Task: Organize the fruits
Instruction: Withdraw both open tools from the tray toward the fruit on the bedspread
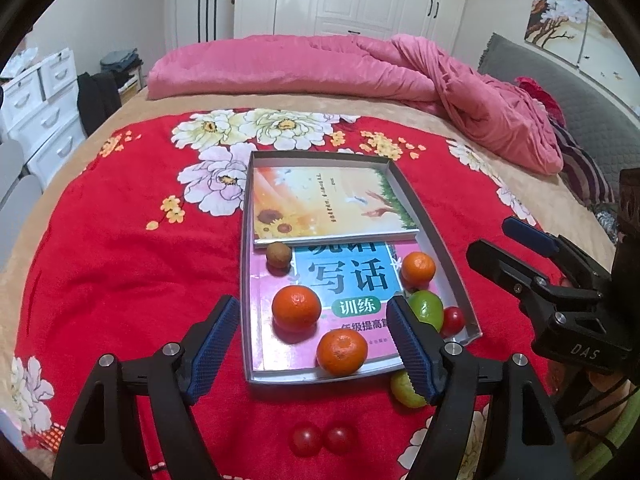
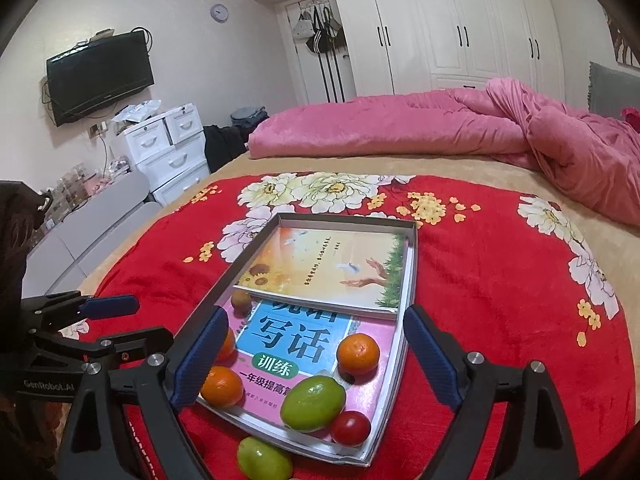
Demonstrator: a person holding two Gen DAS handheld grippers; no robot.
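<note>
A shallow grey tray [image 1: 320,155] [image 2: 344,218] lies on the red flowered blanket with two books in it. On the books lie three oranges [image 1: 296,308] [image 2: 358,354], a green fruit [image 1: 426,307] [image 2: 313,402], a cherry tomato [image 1: 453,319] [image 2: 351,428] and a brown kiwi [image 1: 279,255] [image 2: 241,300]. Outside the near rim lie another green fruit [image 1: 405,392] [image 2: 264,460] and two cherry tomatoes [image 1: 306,438]. My left gripper [image 1: 311,312] [image 2: 153,320] hangs open above the tray's near left. My right gripper [image 2: 315,315] [image 1: 488,237] hangs open above its near right, holding nothing.
A crumpled pink duvet [image 1: 360,68] [image 2: 440,124] covers the far side of the bed, with a grey headboard [image 1: 560,92] at the right. White drawers [image 2: 168,144] and a wall television [image 2: 100,76] stand off the bed's left edge. Wardrobes [image 2: 440,20] line the back wall.
</note>
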